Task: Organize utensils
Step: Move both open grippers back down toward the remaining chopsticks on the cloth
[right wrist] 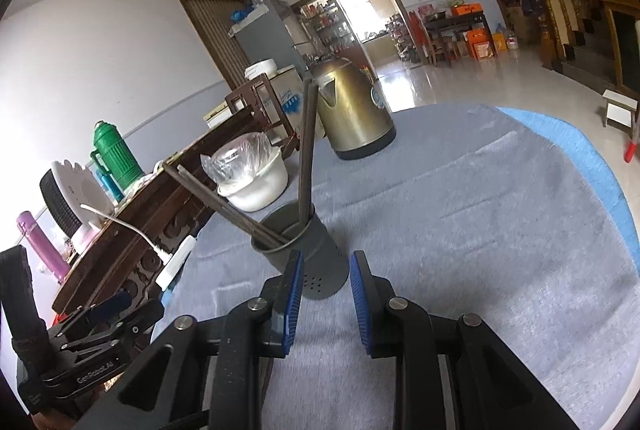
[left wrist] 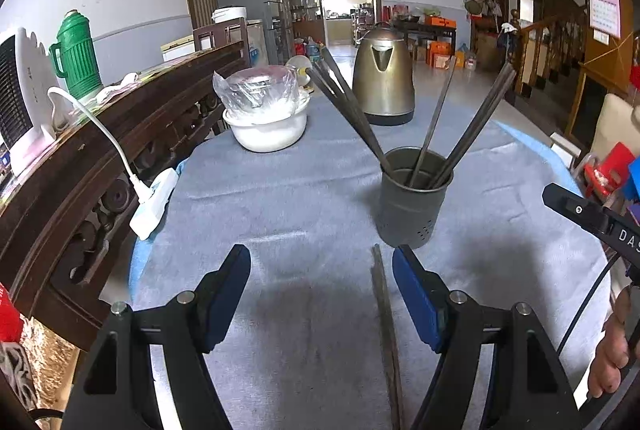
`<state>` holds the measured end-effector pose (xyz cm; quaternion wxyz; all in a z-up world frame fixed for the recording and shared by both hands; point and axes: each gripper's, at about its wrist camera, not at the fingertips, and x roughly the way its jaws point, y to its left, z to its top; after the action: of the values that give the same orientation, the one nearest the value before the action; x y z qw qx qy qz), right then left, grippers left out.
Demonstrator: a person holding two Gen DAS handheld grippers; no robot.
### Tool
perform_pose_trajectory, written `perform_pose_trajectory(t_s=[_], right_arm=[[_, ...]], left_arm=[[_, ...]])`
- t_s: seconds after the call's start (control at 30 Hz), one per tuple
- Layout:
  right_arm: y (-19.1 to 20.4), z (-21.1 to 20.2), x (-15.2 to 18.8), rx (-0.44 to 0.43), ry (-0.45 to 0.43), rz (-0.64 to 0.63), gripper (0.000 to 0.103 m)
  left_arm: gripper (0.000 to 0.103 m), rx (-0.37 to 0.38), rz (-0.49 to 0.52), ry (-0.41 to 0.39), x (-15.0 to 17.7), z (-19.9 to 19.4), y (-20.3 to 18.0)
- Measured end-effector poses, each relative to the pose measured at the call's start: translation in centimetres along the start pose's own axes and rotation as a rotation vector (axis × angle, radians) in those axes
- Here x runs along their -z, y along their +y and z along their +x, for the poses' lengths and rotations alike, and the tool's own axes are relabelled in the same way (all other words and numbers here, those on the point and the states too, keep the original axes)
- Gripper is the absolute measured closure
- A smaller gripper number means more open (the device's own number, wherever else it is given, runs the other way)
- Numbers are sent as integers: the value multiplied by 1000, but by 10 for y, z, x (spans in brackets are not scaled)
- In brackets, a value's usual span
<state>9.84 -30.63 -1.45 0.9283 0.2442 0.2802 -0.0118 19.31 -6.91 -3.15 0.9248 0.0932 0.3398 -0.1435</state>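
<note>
A grey metal utensil cup [left wrist: 412,206] stands on the grey tablecloth [left wrist: 280,198] with several dark chopsticks [left wrist: 352,110] leaning out of it. One more dark chopstick [left wrist: 384,310] lies flat on the cloth in front of the cup. My left gripper [left wrist: 320,258] is open wide just above the cloth, and that loose chopstick lies between its fingers, close to the right one. In the right wrist view the cup [right wrist: 316,270] stands just beyond my right gripper [right wrist: 328,262], whose jaws are narrowly open with nothing between them.
A brass-coloured kettle [left wrist: 384,78] and a white bowl [left wrist: 268,134] under a plastic-wrapped glass bowl stand at the far end of the table. A white power strip [left wrist: 154,206] lies at the left edge beside a dark wooden bench back [left wrist: 100,150]. A hand [left wrist: 612,346] holds the right gripper's body [left wrist: 592,218].
</note>
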Motion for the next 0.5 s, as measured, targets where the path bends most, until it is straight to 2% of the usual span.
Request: perform_pose_trajectory(t_s=[0.27,0.5], right_arm=[[2,9,8,2,41,-7,76],[0,16,13,14,66,-2,76]], left_arm=[[29,-7,-15,37,4,11,8],[29,21,-71,113,16,31,26]])
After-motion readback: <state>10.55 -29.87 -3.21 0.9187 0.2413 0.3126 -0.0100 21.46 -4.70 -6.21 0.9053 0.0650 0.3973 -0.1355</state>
